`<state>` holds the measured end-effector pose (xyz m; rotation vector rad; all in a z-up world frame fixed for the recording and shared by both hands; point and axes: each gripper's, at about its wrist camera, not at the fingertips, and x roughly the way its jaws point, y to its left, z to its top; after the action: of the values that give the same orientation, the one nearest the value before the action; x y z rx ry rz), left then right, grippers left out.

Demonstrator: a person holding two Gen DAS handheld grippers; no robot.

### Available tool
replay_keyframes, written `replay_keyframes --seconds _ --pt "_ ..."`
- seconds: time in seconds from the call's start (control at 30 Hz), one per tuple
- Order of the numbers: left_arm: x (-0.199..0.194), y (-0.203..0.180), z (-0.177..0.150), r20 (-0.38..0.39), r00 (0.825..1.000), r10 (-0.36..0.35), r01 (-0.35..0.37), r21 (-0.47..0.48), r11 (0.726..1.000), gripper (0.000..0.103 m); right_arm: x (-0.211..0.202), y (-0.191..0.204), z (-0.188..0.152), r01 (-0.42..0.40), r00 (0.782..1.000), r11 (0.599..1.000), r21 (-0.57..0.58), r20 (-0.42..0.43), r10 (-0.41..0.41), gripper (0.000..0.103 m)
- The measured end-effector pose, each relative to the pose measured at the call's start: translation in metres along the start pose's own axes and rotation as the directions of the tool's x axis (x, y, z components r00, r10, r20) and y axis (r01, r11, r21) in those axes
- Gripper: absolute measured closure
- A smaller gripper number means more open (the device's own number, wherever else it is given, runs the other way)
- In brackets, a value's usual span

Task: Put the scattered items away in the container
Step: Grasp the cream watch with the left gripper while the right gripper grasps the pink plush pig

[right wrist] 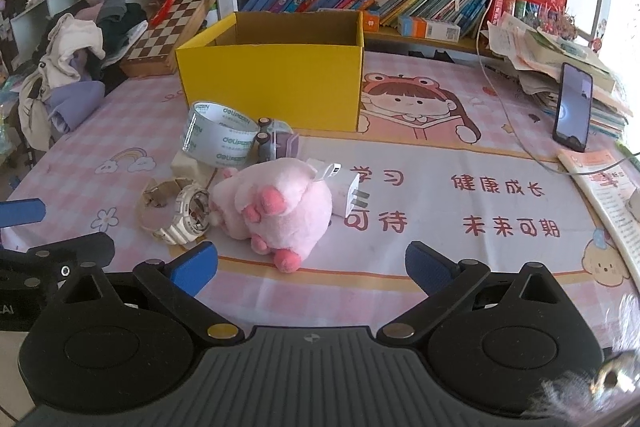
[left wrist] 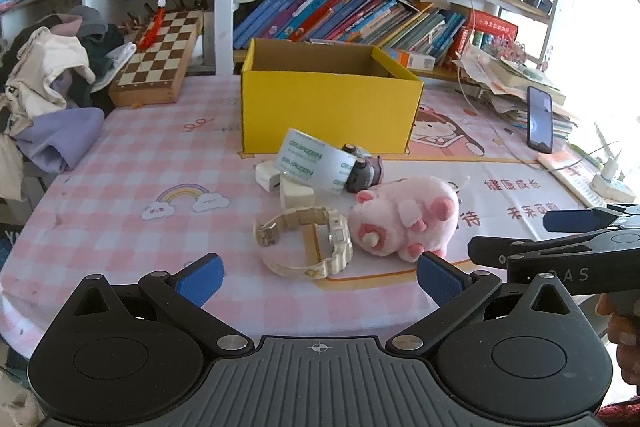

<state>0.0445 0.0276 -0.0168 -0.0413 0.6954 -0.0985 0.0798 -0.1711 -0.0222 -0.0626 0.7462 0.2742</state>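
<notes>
I see the box (left wrist: 332, 107) at table (left wrist: 132, 163) rear. Before it: tape roll (left wrist: 316, 161), toy car (left wrist: 362, 169) just right. Nearer me, watch (left wrist: 316, 241) left of plush (left wrist: 404, 217), touching; charger (right wrist: 344, 193) behind plush.

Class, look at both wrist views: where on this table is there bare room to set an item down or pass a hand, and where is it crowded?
Free: the checked cloth left of the yellow box, between the clothes pile and the tape roll; also the printed patch between the plush pig and the phone. Crowded: the cluster in front of the box, where tape, chargers, watch and pig lie close together.
</notes>
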Motion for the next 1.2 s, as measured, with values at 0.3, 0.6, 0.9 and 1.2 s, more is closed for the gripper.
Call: replay_keyframes --seconds 0.3,0.6,0.9,1.2 --pt "0.018 -0.002 0.006 -0.021 1.0 0.005 -0.005 0.011 1.0 0.001 0.025 -0.007 0.017 -0.042 0.999 0.999 0.006 -0.03 0.042 0.003" --pt "0.044 -0.003 0.01 -0.066 0.998 0.018 -0.015 0.043 0.999 0.017 0.056 -0.01 0.028 -0.08 0.992 0.997 0.014 -0.099 0.081 0.008" --pt "0.069 -0.008 0.012 -0.115 0.993 -0.017 0.025 0.064 0.998 0.037 0.082 -0.02 0.033 -0.126 0.978 0.989 0.073 -0.159 0.136 0.013" --pt "0.089 -0.009 0.012 -0.153 0.988 -0.026 0.038 0.075 0.996 0.052 0.095 -0.018 0.038 -0.187 0.965 0.98 0.065 -0.177 0.195 0.017"
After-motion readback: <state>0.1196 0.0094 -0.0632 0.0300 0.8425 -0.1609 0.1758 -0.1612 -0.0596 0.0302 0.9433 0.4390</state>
